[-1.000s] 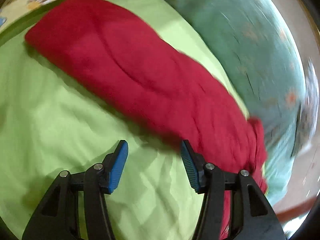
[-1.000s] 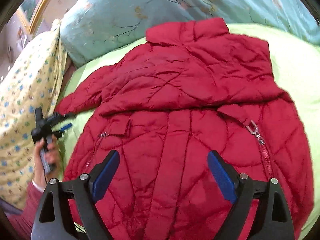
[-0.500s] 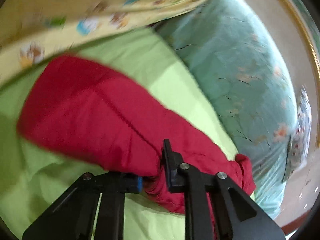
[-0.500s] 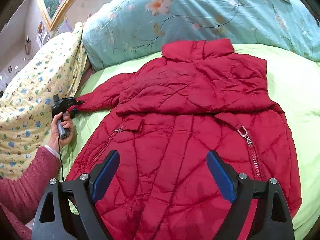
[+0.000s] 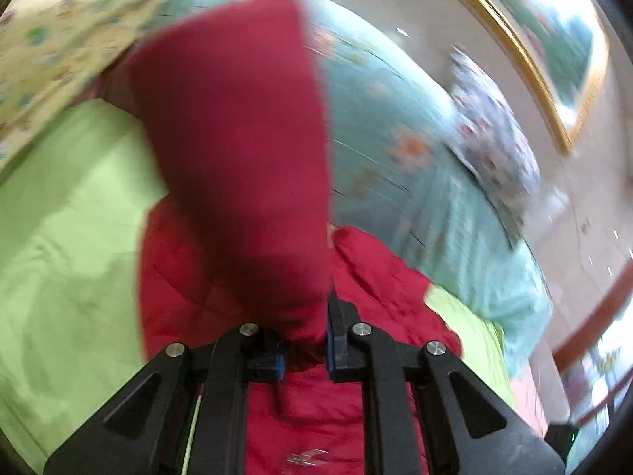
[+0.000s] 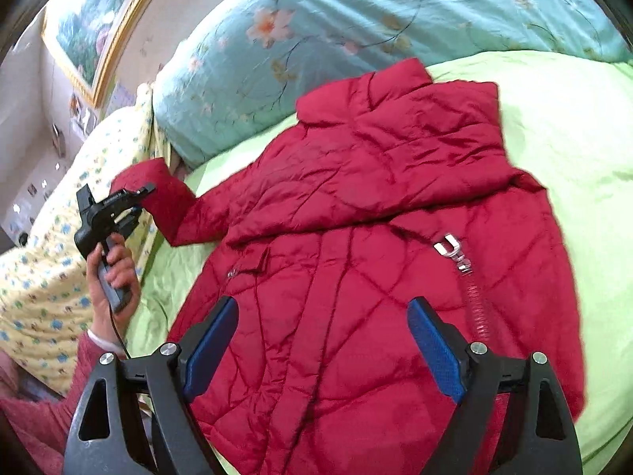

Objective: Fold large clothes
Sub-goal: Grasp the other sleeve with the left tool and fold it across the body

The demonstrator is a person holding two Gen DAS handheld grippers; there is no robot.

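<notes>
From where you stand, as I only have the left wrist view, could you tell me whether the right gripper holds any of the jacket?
Observer: No, the right gripper hangs open above the red jacket's lower front, jaws empty.
Operator: Thank you; which way does the collar point?
Observer: The collar lies toward the teal floral pillow.
Operator: Is the zip visible?
Observer: Yes, a silver zip pull lies exposed on the front.

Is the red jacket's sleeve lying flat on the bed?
No, the left tongs pinch the sleeve end and hold it up off the green sheet.
</notes>
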